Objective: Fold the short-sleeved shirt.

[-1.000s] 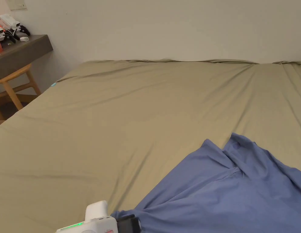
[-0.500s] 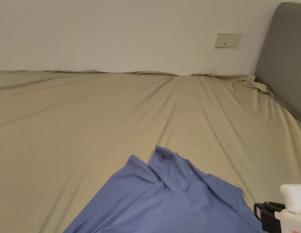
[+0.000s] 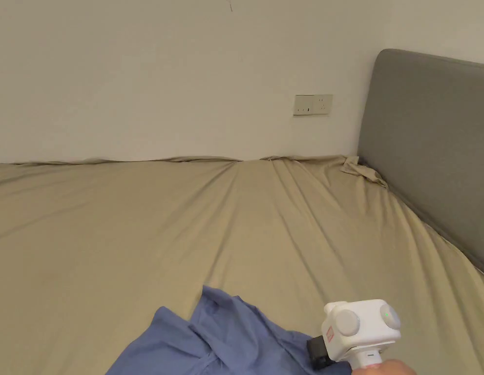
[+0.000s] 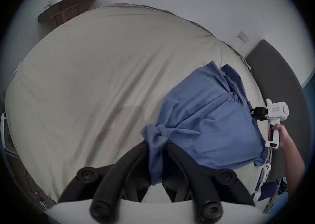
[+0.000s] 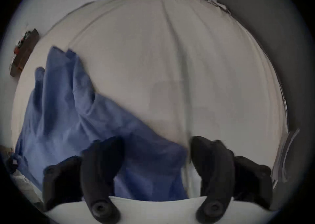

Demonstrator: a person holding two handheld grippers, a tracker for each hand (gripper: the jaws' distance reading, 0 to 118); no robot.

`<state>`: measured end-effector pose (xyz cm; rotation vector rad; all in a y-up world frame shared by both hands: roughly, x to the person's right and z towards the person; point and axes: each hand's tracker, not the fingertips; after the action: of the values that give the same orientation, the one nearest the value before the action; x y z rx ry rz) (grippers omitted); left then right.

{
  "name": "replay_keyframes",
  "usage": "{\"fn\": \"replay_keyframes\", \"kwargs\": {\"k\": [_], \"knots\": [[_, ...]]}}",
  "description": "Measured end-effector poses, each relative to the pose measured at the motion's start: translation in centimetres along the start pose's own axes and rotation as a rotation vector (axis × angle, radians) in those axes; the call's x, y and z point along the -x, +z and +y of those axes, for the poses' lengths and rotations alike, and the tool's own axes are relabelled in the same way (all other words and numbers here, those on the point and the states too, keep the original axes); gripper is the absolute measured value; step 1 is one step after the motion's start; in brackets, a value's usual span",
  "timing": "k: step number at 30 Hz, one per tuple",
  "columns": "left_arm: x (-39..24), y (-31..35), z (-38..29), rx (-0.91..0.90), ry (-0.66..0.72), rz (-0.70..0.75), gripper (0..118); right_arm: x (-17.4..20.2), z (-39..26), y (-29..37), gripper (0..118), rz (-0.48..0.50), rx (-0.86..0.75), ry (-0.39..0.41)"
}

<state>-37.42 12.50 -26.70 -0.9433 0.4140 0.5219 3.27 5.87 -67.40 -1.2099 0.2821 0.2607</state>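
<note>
The black-jawed left gripper (image 4: 157, 144) is pinching bunched cloth between closed jaws, while the white-bodied right gripper (image 5: 156, 149) is holding its jaws spread wide.

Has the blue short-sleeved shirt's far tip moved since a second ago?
No. The blue shirt's tip keeps its place by the tan bedsheet's crease; the camera turned.

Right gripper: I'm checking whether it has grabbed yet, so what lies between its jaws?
In the right gripper view, the right gripper stands open over the blue shirt's edge.
</note>
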Motion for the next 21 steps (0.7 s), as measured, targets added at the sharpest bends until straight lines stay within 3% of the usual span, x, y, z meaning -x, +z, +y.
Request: {"fn": "replay_keyframes", "kwargs": {"k": [1,2,3,4,5,6,9,12,15,19,21], "knots": [[0.2,-0.1,0.0,0.006,0.003,0.003,8,0.4,-0.6,0.6,87,-0.006,-0.027,-0.006],[0.4,-0.2,0.0,0.011,0.009,0.004,8,0.6,-1.4,2.4,78,-0.049,-0.101,-0.032],[0.8,-0.6,0.1,0.014,0.014,0.007,8,0.8,-1.8,3.1,49,-0.022,-0.080,-0.022],[0.9,-0.7,0.2,0.015,0.018,0.011,8,1.1,-2.4,3.8,29,-0.030,-0.089,0.003],[1.1,-0.8,0.2,0.017,0.021,0.012,8,1.3,-3.0,4.7,10,-0.110,-0.129,0.056],[1.1,-0.9,0.3,0.019,0.023,0.012,8,0.9,-2.7,3.7,9,-0.165,-0.138,0.103],[0.6,-0.9,0.1,0.025,0.025,0.013,8,-1.4,-3.4,6.3,9,0.025,-0.179,-0.017],[-0.2,-0.5,-0.1,0.019,0.007,0.018,8,-2.8,-3.9,7.7,9,0.022,-0.272,0.002],[-0.6,0.5,0.5,0.012,0.010,0.001,8,-3.4,-5.9,12.7,9,0.053,-0.424,-0.028],[-0.9,2.8,2.5,-0.061,0.079,-0.121,8,-4.7,-7.5,20.4,8,0.135,-0.628,-0.080],[-1.5,4.0,5.2,-0.097,0.108,-0.208,8,-5.3,-6.7,23.6,8,0.116,-0.694,-0.056]]}}
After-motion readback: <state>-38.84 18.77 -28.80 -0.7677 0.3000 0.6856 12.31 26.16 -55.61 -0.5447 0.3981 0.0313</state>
